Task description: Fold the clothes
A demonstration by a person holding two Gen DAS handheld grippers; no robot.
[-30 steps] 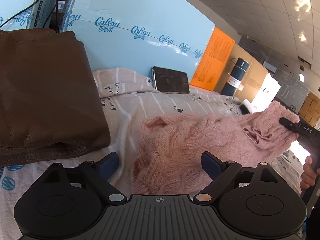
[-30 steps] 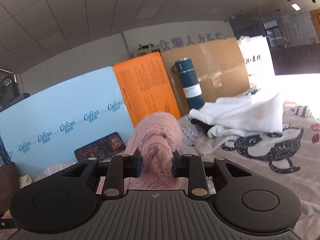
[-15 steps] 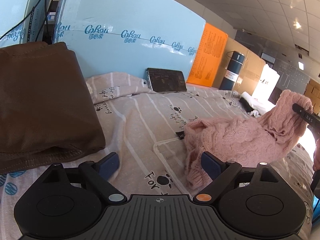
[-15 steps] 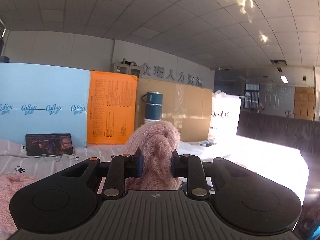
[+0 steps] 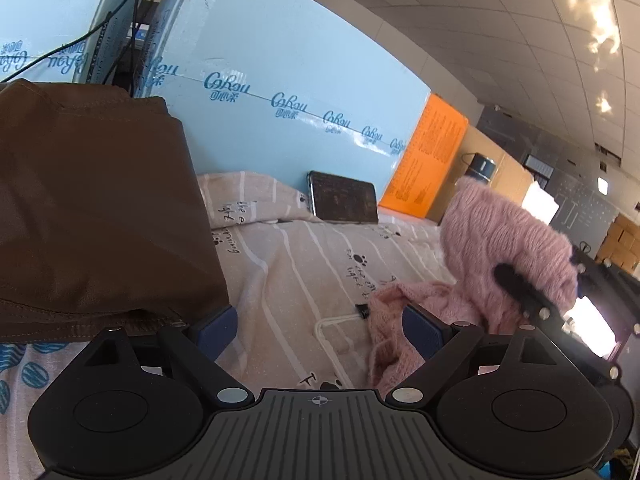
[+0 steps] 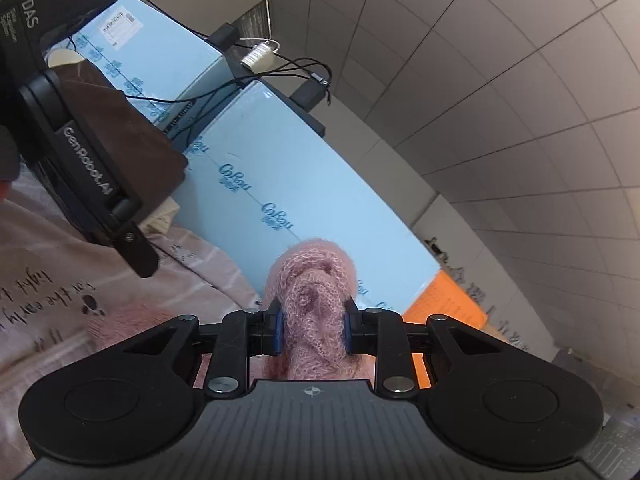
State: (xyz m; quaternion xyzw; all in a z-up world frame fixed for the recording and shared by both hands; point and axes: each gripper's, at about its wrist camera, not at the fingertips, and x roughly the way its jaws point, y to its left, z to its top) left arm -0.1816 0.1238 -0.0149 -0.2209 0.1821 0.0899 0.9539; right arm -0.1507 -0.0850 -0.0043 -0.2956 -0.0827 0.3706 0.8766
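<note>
A pink knitted sweater (image 5: 508, 240) hangs bunched from my right gripper, its lower part trailing onto the printed bedsheet (image 5: 304, 264). In the right wrist view my right gripper (image 6: 313, 328) is shut on a thick fold of the sweater (image 6: 312, 280) and tilted up toward the ceiling. My left gripper (image 5: 316, 328) is open and empty, low over the sheet, with the sweater's trailing edge by its right finger. A folded brown garment (image 5: 88, 216) lies at the left, touching the left finger.
A phone (image 5: 344, 198) leans on the blue foam board (image 5: 280, 112) at the back. An orange board (image 5: 428, 160) and a dark bottle (image 5: 480, 166) stand further right. The left gripper's body (image 6: 80, 152) fills the upper left of the right wrist view.
My right gripper has lifted the sweater off the sheet and carried it toward the left gripper, turning upward. The sweater no longer lies spread in front of the left gripper.
</note>
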